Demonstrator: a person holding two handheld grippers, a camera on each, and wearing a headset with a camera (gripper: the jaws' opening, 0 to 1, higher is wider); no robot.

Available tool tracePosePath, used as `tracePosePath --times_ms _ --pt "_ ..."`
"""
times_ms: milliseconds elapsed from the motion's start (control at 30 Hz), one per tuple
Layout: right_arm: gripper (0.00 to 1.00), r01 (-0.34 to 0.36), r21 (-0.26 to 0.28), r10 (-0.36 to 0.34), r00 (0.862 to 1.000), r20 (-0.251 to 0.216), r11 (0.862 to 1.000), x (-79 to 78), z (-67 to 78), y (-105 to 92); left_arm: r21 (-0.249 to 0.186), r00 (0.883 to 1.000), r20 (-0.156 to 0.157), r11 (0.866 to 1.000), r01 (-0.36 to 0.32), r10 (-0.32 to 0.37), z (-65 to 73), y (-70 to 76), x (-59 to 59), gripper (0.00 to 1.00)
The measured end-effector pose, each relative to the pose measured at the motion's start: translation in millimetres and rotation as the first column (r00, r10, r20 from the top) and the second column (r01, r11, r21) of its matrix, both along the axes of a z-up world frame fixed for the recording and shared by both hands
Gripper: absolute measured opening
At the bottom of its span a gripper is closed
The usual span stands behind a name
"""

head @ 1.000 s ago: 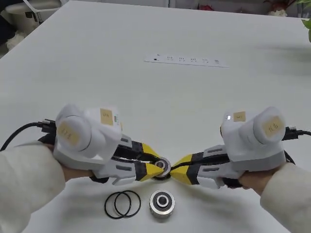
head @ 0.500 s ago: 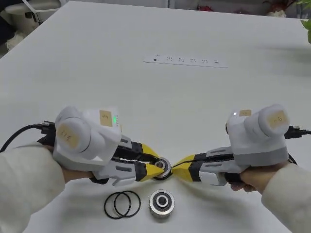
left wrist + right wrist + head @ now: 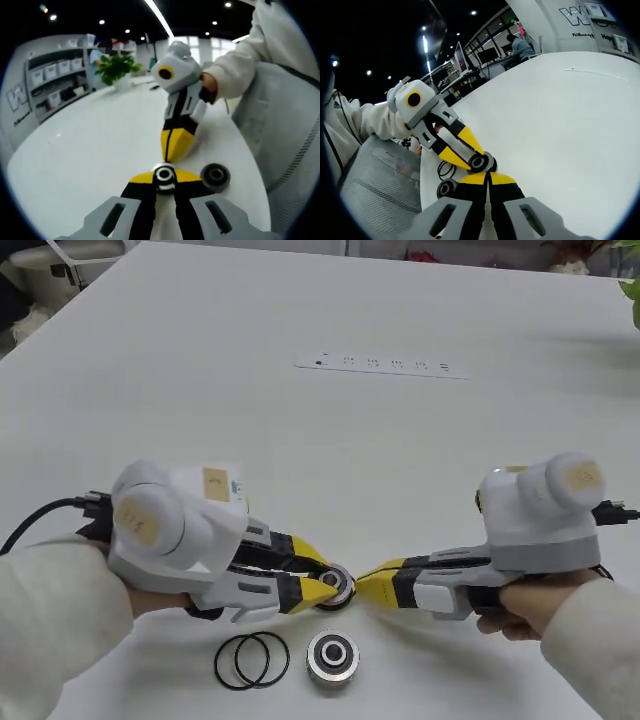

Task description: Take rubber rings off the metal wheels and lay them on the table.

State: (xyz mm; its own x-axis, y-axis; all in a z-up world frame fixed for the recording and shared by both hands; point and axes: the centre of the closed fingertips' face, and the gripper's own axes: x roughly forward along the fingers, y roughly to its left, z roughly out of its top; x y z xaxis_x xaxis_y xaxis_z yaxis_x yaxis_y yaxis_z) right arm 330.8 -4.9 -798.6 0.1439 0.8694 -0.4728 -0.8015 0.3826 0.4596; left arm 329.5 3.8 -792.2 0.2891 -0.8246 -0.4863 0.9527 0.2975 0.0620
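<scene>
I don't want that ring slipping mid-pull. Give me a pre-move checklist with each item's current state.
1. Left hand-held gripper clamped on the held wheel: ok.
2. Right hand-held gripper shut, tips at that wheel's rim: ok.
3. Right tips actually gripping rubber: cannot tell.
4. Two loose rubber rings lying on the table, clear of both grippers: ok.
5. Second wheel resting on the table, apart from the held one: ok.

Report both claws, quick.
Left claw: closed on the metal wheel.
Right claw: closed, tips against that wheel; whether it grips anything cannot be told.
</scene>
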Motion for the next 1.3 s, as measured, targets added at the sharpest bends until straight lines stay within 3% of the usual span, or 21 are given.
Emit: tracePosePath --times_ms 633,1300 --pt "0.0 0.019 0.025 -0.018 0.999 -0.04 1.0 -0.2 1.5 1.4 -0.081 1.0 -0.004 0.997 -0.013 0.013 0.0 2.0 0.0 0.14" --pt "0.0 0.006 0.003 -0.006 1.0 -0.015 1.0 0.1 5.5 5.8 -0.079 1.0 0.004 0.997 -0.015 0.015 0.3 1.4 -0.9 0.14"
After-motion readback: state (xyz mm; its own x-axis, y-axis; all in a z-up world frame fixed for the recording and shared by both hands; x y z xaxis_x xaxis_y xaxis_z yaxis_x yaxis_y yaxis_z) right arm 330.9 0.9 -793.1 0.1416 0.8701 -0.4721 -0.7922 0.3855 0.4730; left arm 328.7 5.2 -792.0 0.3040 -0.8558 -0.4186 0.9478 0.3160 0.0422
